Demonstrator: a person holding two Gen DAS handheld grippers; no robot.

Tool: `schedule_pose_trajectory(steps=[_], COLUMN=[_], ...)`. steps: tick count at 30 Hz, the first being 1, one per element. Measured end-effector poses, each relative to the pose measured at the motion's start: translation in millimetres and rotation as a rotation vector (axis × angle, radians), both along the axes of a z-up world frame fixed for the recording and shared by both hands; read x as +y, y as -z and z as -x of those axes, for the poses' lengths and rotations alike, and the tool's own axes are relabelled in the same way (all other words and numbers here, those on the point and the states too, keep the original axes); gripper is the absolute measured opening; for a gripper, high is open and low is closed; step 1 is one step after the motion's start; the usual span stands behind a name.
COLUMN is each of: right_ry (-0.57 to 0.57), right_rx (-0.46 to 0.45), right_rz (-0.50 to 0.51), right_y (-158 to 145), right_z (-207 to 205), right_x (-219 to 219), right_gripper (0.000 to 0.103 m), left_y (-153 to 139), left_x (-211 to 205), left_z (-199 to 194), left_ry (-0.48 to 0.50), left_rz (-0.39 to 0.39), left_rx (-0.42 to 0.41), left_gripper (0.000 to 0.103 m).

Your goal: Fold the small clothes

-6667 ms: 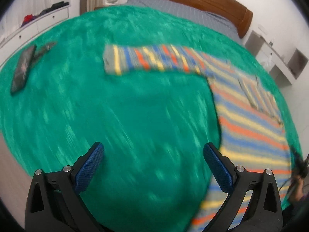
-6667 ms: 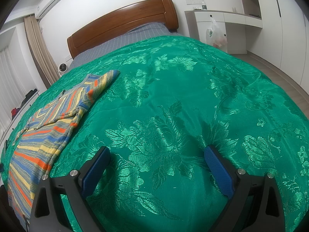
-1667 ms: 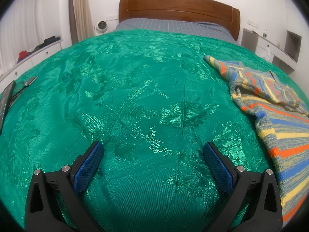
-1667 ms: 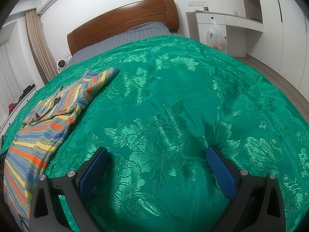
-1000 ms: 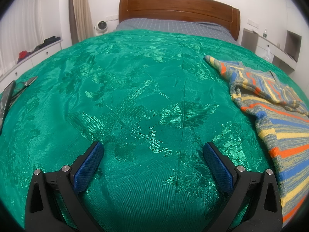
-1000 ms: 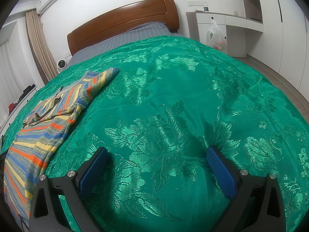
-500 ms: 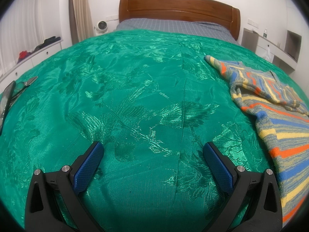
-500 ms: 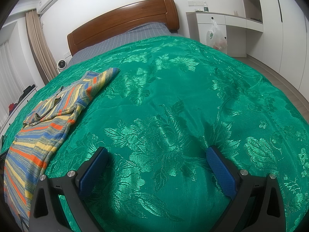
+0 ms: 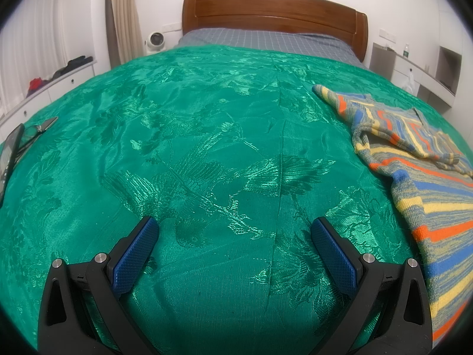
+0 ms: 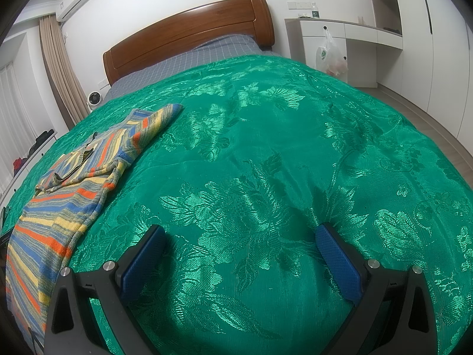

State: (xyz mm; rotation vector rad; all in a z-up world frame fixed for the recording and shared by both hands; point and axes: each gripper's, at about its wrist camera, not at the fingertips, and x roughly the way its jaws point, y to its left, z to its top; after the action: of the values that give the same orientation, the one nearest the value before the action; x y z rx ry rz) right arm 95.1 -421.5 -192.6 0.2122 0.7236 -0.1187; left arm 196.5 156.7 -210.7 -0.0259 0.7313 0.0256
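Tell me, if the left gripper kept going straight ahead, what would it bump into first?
Probably just the green bedspread. The left gripper is open and points along bare cover toward the headboard. The striped sweater lies off to its right, out of that line.

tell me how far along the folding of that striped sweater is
Early stage. Done: one sleeve of the striped sweater lies folded across its chest; the other sleeve lies stretched out toward the headboard. In hand: nothing; the left gripper and right gripper are both open over bare green bedspread. Left: fold that sleeve in, then the body.
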Motion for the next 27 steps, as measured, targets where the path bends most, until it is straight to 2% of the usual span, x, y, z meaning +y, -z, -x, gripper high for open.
schedule_pose_trajectory(steps=[7, 9, 11, 13, 14, 16, 19, 22, 24, 27], right_ry=[0.006, 0.011, 0.016, -0.004, -0.041, -0.154, -0.322, -0.448, -0.469, -0.419], right_rx=[0.023, 0.062, 0.144, 0.167, 0.149, 0.139, 0.243, 0.399, 0.479, 0.508], right_rz=[0.015, 0.028, 0.049, 0.036, 0.013, -0.028, -0.1, -0.087, -0.063, -0.092], right_y=[-2, -5, -13, -32, -44, -65, -73, -60, -45, -27], right_z=[-2, -7, -15, -10, 0, 23, 59, 93, 110, 115], right_x=[1, 4, 8, 17, 26, 50, 93, 135, 151, 151], right_gripper=[0.101, 0.101, 0.101, 0.1, 0.1, 0.1, 0.1, 0.099, 0.099, 0.094], left_y=[-2, -5, -13, -27, -36, -40, -31, -14, -10, -6], left_x=[0, 2, 4, 4, 2, -8, -41, -71, -80, -80], left_z=[-1, -3, -3, 13, 31, 54, 89, 116, 123, 125], left_ry=[-0.003, 0.002, -0.002, 0.037, 0.089, 0.151, 0.27, 0.344, 0.344, 0.324], left_rz=[-0.005, 0.001, 0.001, 0.071, 0.135, 0.176, 0.136, 0.043, 0.016, 0.025], left_rx=[0.015, 0.05, 0.119, 0.163, 0.179, 0.227, 0.383, 0.502, 0.543, 0.59], left_gripper=[0.103, 0.103, 0.101, 0.101, 0.101, 0.101, 0.099, 0.085, 0.085, 0.083])
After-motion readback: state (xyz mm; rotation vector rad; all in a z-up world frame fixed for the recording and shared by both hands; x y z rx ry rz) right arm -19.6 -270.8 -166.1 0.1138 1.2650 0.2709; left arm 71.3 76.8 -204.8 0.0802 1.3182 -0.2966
